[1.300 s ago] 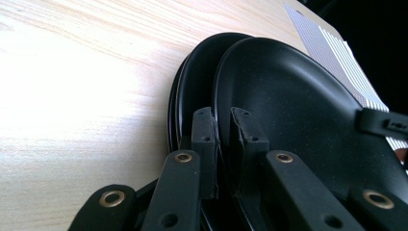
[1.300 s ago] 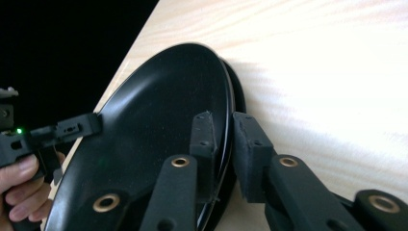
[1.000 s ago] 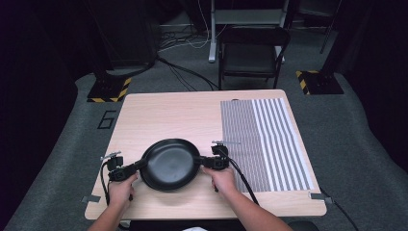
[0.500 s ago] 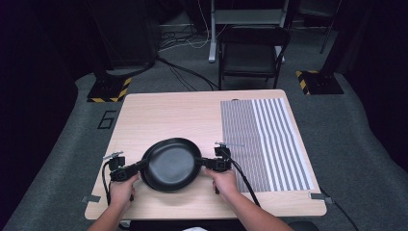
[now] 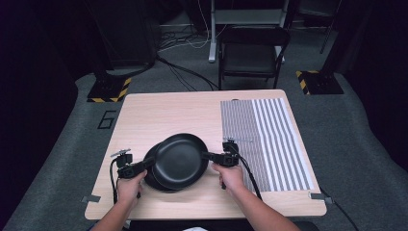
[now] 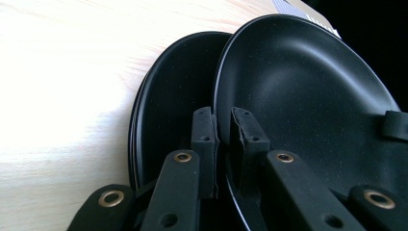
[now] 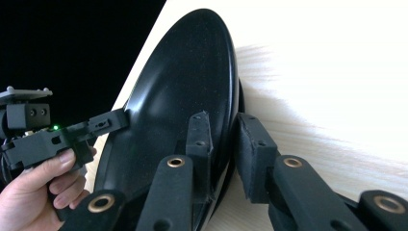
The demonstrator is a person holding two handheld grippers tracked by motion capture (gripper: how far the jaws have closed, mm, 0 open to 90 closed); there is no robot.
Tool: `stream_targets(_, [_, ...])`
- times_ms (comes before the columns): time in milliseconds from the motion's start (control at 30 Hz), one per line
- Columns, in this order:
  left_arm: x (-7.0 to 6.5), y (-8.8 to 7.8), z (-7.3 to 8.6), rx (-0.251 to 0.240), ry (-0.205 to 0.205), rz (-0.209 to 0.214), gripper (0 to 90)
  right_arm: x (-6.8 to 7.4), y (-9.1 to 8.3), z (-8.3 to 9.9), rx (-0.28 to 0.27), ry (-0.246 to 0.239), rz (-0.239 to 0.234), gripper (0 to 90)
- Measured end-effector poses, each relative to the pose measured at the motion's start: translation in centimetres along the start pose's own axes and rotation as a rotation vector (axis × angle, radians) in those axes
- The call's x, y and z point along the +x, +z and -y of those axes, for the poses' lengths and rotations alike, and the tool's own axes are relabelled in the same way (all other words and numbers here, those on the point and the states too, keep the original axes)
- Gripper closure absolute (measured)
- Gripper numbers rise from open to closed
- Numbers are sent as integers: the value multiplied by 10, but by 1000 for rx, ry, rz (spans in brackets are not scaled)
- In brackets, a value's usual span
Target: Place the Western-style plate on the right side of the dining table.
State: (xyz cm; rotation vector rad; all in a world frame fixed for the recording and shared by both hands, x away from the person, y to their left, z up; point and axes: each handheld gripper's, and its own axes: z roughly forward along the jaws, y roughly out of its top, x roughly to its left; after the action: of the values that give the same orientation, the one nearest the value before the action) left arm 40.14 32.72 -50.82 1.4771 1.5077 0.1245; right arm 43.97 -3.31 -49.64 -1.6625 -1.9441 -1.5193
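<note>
Lifting has begun: the top black plate (image 5: 179, 160) now sits offset toward the person's right over the plate below (image 5: 150, 177), whereas a second ago the two looked like one dark disc near the front edge of the surface (image 5: 159, 115). That suggests the upper plate has come free of the stack and is being carried, perhaps toward the striped mat (image 5: 263, 139) at the right.

The left tool (image 5: 148, 164) is clamped on the top plate's near-left rim; in the left gripper view its jaws pinch that rim (image 6: 222, 139), with the lower plate (image 6: 168, 106) lying behind on the pale wood. The right tool (image 5: 208, 156) is clamped on the opposite rim, its pads (image 7: 199, 139) closed on either side of the edge, while the other hand (image 7: 33, 192) shows farther off.

How high the top plate hangs is hard to judge from above, since black sits on black. Whether more than one plate remains underneath cannot be told; the left gripper view hints at stacked rims, but they blur together.
</note>
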Motion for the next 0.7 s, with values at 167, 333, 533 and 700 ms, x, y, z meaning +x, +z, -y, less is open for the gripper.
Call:
stream_targets(167, [-3, 5, 0, 11, 10, 13, 807, -5, -5, -2, -10, -1, 13, 767])
stream_targets(333, [-4, 7, 1, 18, 31, 1, 793, -9, -6, -2, -16, 11, 19, 757])
stream_targets(533, [-8, 10, 5, 57, 25, 26, 672, -11, -5, -1, -24, 11, 11, 762])
stream_targets(700, [-6, 8, 6, 61, 8, 40, 680, -11, -5, -1, -26, 9, 7, 762])
